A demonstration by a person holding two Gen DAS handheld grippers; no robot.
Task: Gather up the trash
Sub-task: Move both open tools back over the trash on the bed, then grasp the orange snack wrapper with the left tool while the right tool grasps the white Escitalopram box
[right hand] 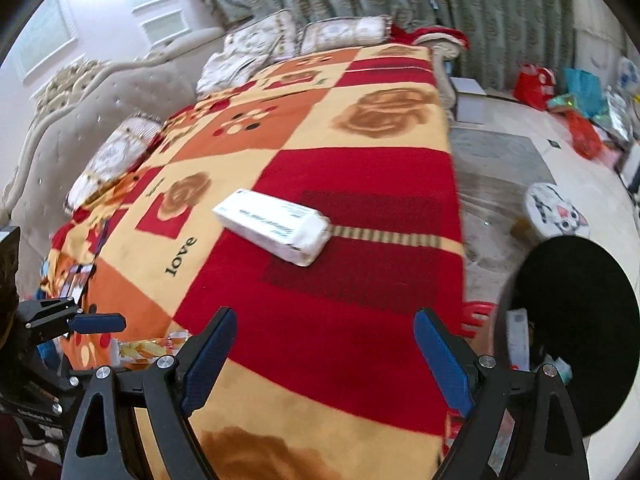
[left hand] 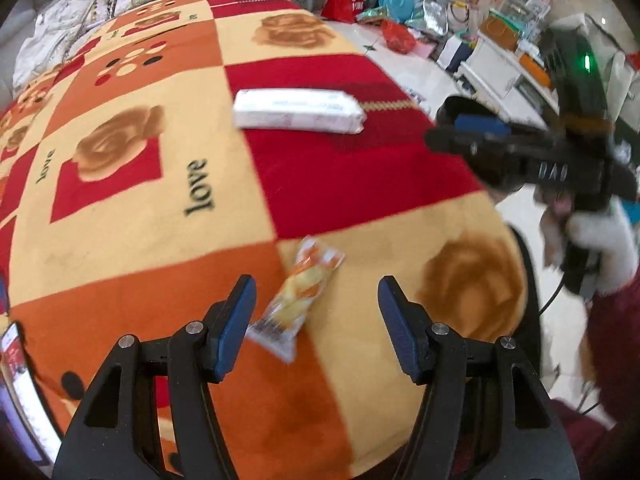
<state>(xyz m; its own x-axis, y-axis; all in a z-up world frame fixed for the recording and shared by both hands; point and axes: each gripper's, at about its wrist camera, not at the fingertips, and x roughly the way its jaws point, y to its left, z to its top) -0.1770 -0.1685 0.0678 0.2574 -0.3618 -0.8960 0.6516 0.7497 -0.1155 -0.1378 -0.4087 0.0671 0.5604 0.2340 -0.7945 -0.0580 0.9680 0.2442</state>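
Note:
An orange and yellow snack wrapper [left hand: 300, 300] lies flat on the patterned blanket [left hand: 160, 264]. My left gripper [left hand: 316, 292] hovers open over it, the wrapper just beyond the left finger and not pressed. A white tissue pack [left hand: 298, 110] lies farther up on a red square. My right gripper [right hand: 326, 320] is open and empty above the blanket, the white tissue pack [right hand: 276, 226] ahead of it. In the right wrist view the snack wrapper [right hand: 144, 348] shows at lower left, near a blue pad [right hand: 96, 323] of the left gripper. A gloved hand [left hand: 600, 248] holds the right gripper [left hand: 450, 130].
A black round bin opening [right hand: 572, 328] stands off the bed's right edge, beside a red basket rim [right hand: 476, 312]. A cat-print stool [right hand: 556, 210] sits on the floor. Pillows [right hand: 260, 40] and a padded headboard [right hand: 80, 120] close the far end. Bags [left hand: 396, 34] clutter the floor.

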